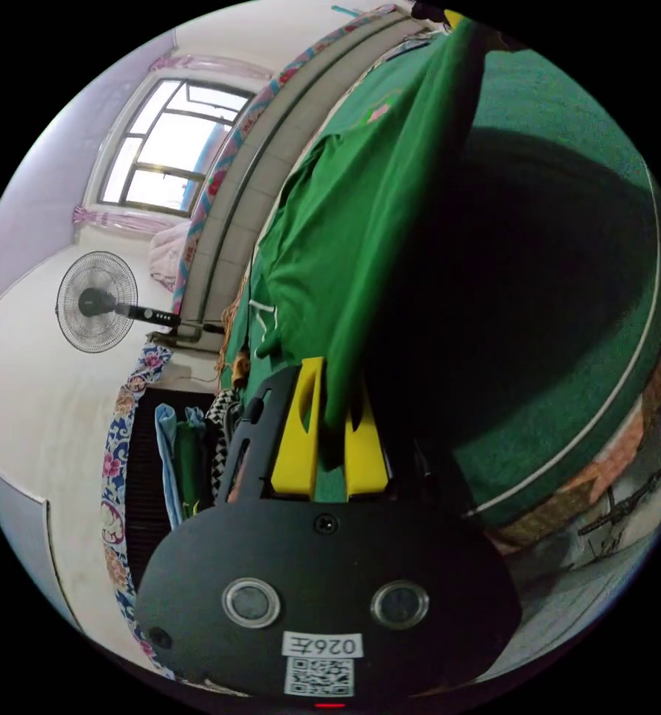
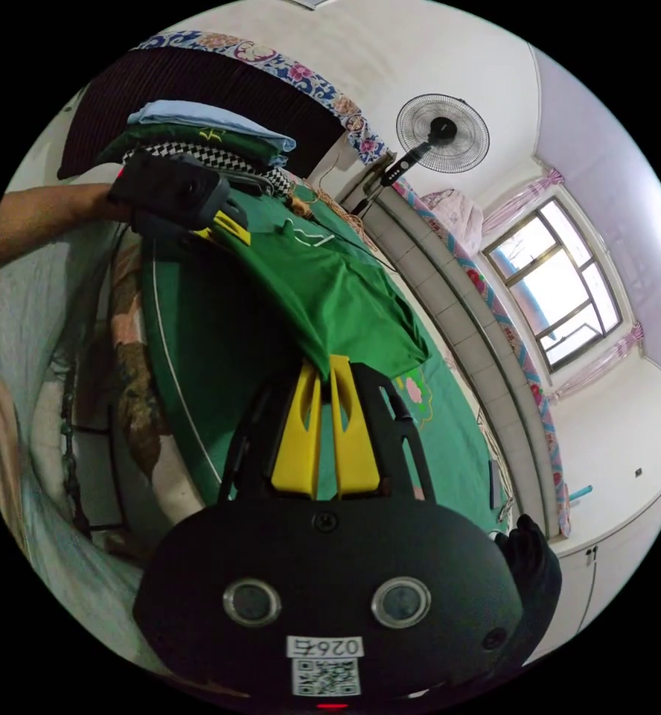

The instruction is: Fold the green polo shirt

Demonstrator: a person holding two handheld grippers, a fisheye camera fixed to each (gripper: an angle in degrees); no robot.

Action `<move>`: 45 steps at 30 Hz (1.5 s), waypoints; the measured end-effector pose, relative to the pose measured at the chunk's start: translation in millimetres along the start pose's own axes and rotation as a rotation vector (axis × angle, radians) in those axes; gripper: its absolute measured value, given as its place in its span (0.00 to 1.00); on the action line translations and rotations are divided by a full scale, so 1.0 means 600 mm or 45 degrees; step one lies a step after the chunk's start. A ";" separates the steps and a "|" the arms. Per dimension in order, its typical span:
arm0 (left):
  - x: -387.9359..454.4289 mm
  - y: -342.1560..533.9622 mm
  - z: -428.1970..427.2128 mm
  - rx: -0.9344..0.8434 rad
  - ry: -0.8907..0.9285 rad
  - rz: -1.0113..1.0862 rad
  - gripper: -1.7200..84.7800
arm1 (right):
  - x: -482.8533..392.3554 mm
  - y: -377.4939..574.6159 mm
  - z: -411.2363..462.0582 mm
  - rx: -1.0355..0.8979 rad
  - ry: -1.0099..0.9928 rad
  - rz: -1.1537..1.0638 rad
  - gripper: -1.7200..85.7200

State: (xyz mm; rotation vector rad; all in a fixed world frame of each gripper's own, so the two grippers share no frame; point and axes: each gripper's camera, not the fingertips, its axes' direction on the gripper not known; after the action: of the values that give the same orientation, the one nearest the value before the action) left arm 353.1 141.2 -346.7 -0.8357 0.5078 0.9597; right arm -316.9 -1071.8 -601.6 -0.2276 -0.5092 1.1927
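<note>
yellow jaws of the left gripper [image 1: 329,417] are clamped on an edge of the green polo shirt [image 1: 345,238], which is lifted and stretched taut above the green cloth-covered table [image 1: 569,357]. at the table's far end sits a stack of folded clothes [image 2: 204,141], with a black standing fan [image 2: 442,134] against the wall behind. yellow jaws of the right gripper [image 2: 326,372] pinch the shirt's opposite edge, its lower part draping onto the tabletop near the wall-side edge.
</note>
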 end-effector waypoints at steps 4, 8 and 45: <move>0.001 0.015 -0.022 -0.032 -0.011 0.065 0.02 | 0.029 -0.016 -0.029 -0.018 -0.100 -0.044 0.00; 0.023 0.032 -0.068 -0.035 -0.072 0.262 0.01 | 0.027 -0.031 -0.062 -0.100 -0.116 -0.235 0.00; -0.599 -0.461 0.165 -0.115 0.875 0.706 0.06 | 0.955 -0.314 0.360 -0.486 -1.232 0.875 0.00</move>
State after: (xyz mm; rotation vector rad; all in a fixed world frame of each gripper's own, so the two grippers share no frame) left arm 416.1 -46.2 73.3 -1.1361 1.3466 1.1922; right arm -110.5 -629.5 -186.1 -0.1365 -1.6037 1.8500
